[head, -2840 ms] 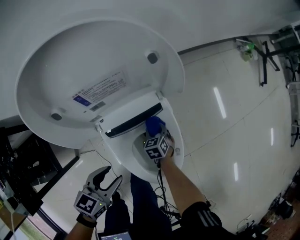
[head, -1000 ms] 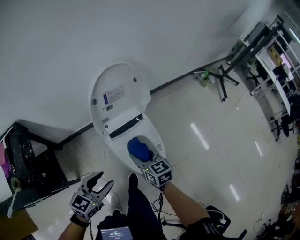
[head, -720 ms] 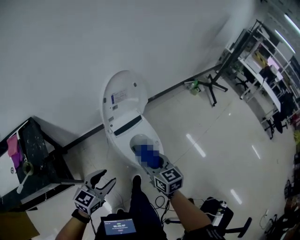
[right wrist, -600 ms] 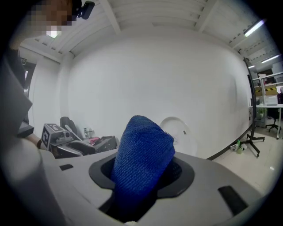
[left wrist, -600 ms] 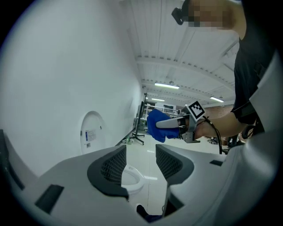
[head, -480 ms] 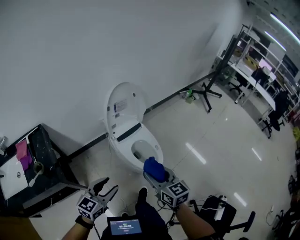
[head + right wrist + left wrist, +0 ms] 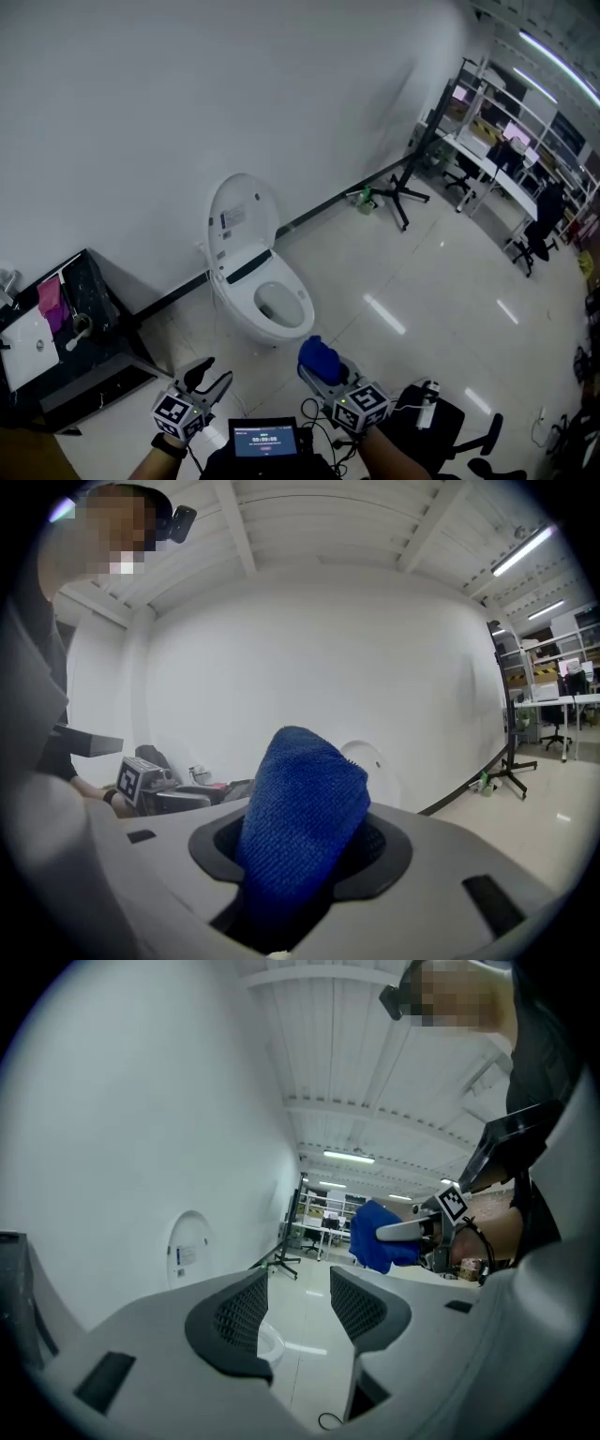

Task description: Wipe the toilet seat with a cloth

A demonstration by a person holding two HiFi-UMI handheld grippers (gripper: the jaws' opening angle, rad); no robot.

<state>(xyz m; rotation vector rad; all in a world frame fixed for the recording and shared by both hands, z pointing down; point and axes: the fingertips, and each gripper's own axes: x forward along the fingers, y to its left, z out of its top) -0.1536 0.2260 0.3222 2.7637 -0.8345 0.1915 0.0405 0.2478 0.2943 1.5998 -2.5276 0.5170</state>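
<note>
One cloth (image 7: 317,353) held, toilet (image 7: 246,311) at 11 o'clock, well apart.
Right gripper (image 7: 300,860) pinches the soft, light cloth at its bunched middle, probably secure; left gripper (image 7: 298,1312) narrowly parted, empty.

- Toilet lid (image 7: 242,214): printed label too small to read. In the right gripper view only its upper edge shows; the blue cloth (image 7: 300,808) hides the rest.
- Toilet bowl (image 7: 270,1340): a white sliver shows between the jaws of the left gripper (image 7: 298,1305); the rest is hidden.
- Right gripper (image 7: 302,850): inner jaw faces covered by the cloth.
- Screen (image 7: 265,438): figures too small to read.
- Black cabinet (image 7: 94,292): cut by the left edge; items on top too small to name.
- Shelves (image 7: 525,98): contents too small to tell.
- Office chair (image 7: 442,437): cut by the bottom edge.
</note>
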